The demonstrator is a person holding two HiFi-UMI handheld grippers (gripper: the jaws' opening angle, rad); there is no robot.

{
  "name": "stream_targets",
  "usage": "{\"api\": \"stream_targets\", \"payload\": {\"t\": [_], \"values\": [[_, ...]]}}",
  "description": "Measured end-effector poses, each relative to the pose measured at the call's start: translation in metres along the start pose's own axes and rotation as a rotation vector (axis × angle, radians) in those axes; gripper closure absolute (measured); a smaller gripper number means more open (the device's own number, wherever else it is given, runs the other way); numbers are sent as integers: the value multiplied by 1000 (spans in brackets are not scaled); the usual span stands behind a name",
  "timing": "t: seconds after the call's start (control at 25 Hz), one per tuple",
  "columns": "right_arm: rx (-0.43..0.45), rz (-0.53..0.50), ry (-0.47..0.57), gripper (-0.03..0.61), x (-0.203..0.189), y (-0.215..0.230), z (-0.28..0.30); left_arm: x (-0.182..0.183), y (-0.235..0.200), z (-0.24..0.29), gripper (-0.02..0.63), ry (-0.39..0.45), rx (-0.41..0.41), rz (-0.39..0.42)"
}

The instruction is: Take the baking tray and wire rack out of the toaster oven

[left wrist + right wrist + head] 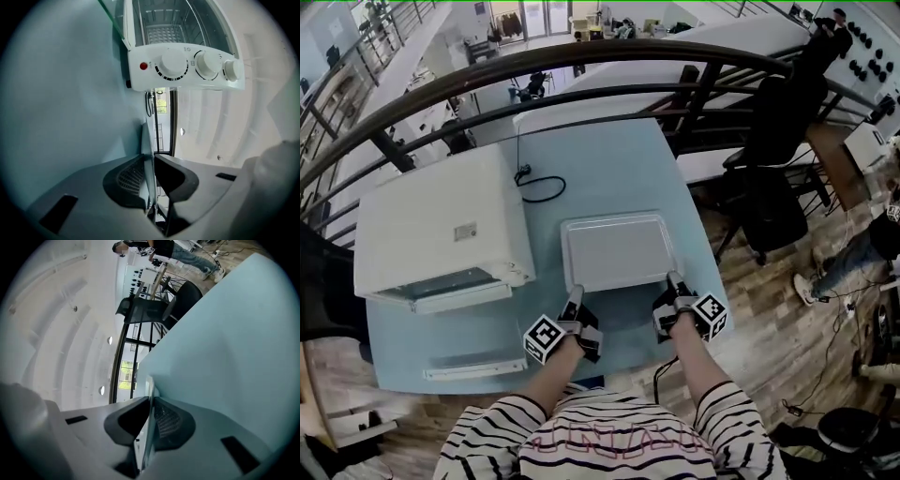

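Note:
A grey rectangular baking tray (617, 250) lies flat over the pale blue table (609, 164), to the right of the white toaster oven (441, 225). My left gripper (575, 298) is shut on the tray's near left rim, and my right gripper (673, 284) is shut on its near right rim. In the left gripper view the tray's thin edge (147, 154) stands between the two pads of that gripper (151, 183), with the oven's knob panel (185, 68) and a wire rack (164, 35) inside it ahead. The right gripper (150, 418) view shows the tray edge (149, 401) clamped the same way.
The oven's door (473, 368) hangs open toward the table's front left edge. A black power cord (539, 186) loops behind the oven. A dark railing (581, 70) curves behind the table, with a black office chair (769, 178) to the right.

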State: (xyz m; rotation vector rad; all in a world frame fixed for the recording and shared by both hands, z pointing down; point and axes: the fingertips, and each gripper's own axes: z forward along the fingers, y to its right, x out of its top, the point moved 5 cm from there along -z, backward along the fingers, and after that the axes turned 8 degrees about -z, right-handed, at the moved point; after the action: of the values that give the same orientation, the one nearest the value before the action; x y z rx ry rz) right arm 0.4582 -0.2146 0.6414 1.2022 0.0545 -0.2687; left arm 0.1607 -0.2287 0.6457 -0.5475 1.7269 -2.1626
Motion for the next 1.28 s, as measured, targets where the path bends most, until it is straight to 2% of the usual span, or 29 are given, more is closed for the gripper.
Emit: {"api": "stream_targets", "payload": {"t": [0.32,0.56,0.76,1.08,1.2,1.28], "values": [[-23,-38,-37,529,10,-13,53,17,-2,35,549,63,-14,-82],[-32,-42,-57,529,7,-20,80,25,-4,41,558,103,-26,-138],[-52,-48,-76,529,0,-21,95,32,-2,43,558,139,-67,-251],[-85,-43,-69,528,-1,-14,96,36,-9,45,556,94,58,-335],[-97,-49,-77,528,-5,-11,99,43,-7,48,490,97,69,-346],[-103,-65,-89,528,-7,-12,99,46,-3,51,454,97,72,-321]]}}
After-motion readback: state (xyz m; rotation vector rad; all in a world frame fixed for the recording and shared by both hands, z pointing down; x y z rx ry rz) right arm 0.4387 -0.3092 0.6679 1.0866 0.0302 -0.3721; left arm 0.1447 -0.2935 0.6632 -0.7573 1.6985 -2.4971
